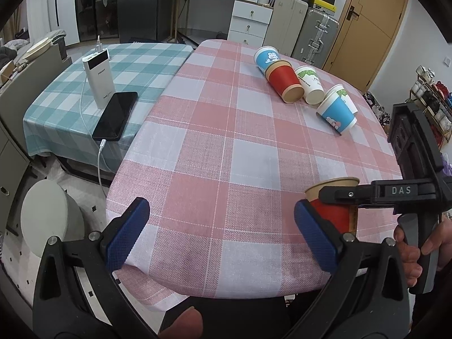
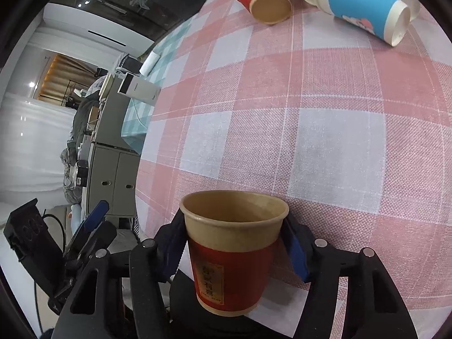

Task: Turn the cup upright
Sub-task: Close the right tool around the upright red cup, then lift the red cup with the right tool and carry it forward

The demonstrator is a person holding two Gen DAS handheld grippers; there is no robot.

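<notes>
Red paper cup [image 2: 234, 251] sits clamped in our right gripper [image 2: 234, 243], its blue pads [image 2: 295, 250] pressing the wall on either side just below the brown rim band. In the right wrist view the cup's mouth faces up and its base points down, so we judge the flip itself to be essentially made; what remains is the set-down. Whether the base already touches the pink checked tablecloth [image 2: 339, 130] we cannot tell, since the bottom edge sits low in the frame against dark gripper parts and the table's near edge. In the left wrist view the same cup [image 1: 334, 214] appears near the front right corner of the table, partly behind our right gripper's black finger [image 1: 364, 193].

Our left gripper [image 1: 223, 237] holds nothing; its jaws stand wide apart above the near edge of the cloth.

Next, we think, the cup wants lowering until its base rests flat on the cloth, well in from the edge, then a gentle parting of the pads so the thin paper wall does not spring or tip. Further back lie the other cups [image 1: 310, 84] on their sides, a red one [image 1: 285, 83] and several blue and white ones touching each other.
</notes>
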